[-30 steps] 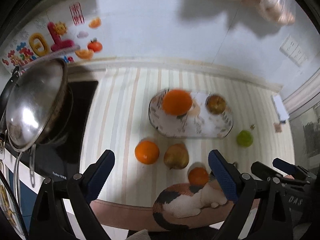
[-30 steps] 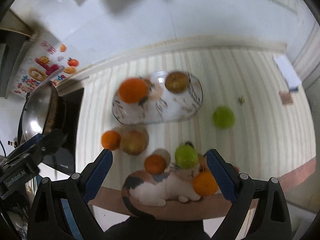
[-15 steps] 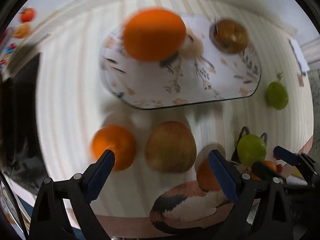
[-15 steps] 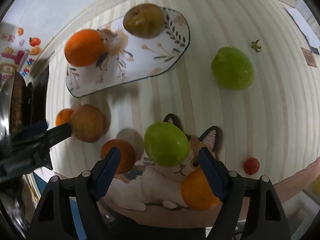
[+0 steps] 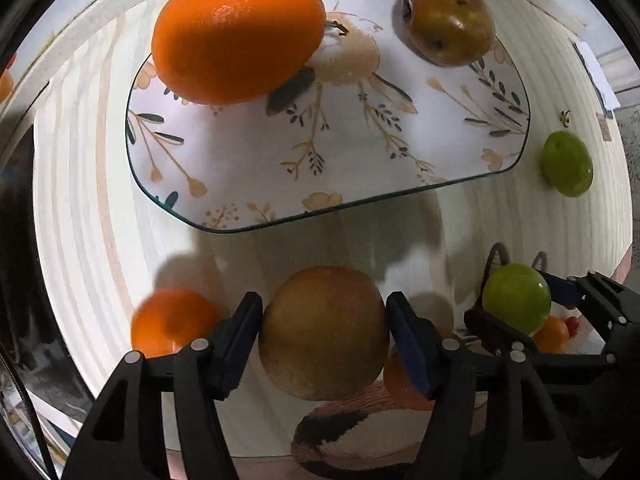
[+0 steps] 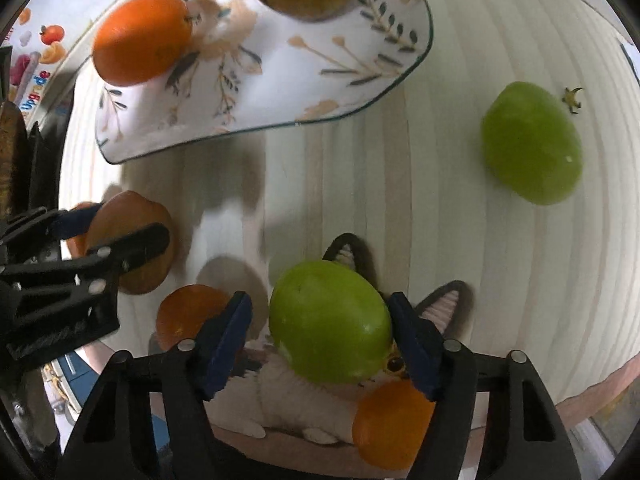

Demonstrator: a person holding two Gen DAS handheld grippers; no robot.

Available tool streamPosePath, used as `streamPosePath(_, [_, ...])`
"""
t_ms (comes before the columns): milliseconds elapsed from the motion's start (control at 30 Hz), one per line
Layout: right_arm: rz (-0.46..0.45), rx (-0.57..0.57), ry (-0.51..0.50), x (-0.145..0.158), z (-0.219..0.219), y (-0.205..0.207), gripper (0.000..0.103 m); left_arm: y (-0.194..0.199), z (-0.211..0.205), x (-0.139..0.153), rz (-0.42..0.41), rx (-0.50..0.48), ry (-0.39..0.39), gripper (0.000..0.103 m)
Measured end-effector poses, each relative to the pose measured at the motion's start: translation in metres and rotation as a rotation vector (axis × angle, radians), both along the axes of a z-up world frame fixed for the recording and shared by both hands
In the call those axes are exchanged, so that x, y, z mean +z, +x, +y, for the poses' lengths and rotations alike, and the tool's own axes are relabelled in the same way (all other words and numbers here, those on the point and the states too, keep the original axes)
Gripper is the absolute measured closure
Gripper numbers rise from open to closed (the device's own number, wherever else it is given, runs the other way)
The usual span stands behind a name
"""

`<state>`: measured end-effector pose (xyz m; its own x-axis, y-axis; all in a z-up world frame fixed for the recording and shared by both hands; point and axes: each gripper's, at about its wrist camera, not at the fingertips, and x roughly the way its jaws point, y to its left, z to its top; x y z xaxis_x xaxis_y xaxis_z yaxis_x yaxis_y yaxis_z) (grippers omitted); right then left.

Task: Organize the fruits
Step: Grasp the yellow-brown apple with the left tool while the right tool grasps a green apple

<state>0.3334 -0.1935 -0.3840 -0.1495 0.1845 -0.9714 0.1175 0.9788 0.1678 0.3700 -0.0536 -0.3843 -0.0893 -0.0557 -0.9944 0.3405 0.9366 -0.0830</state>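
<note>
In the left wrist view, the left hand-held gripper had just been closing, its blue pads now against both sides of a round brownish-yellow pear on the striped pale surface just in front of the oval floral-printed glass tray. On that tray sat a large orange and a second brown pear. In the right wrist view, the right hand-held gripper had likewise been closing around a smooth green fruit in front of the tray; its right pad touched, but contact on the left could not be told. Another green fruit lay well right of the tray.
</note>
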Motion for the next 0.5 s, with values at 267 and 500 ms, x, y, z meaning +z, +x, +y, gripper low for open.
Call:
streamPosePath(267, [0.039,-0.011,0.034,-0.007,-0.002,-0.001,0.042,-0.028,0.020,-0.002,0.005,0.099,0.028,0.042])
streamPosePath(500, [0.054,-0.013,0.060,-0.012,0.003,-0.009,0.042,-0.042,0.039,-0.012,0.058,0.181,-0.040,0.040])
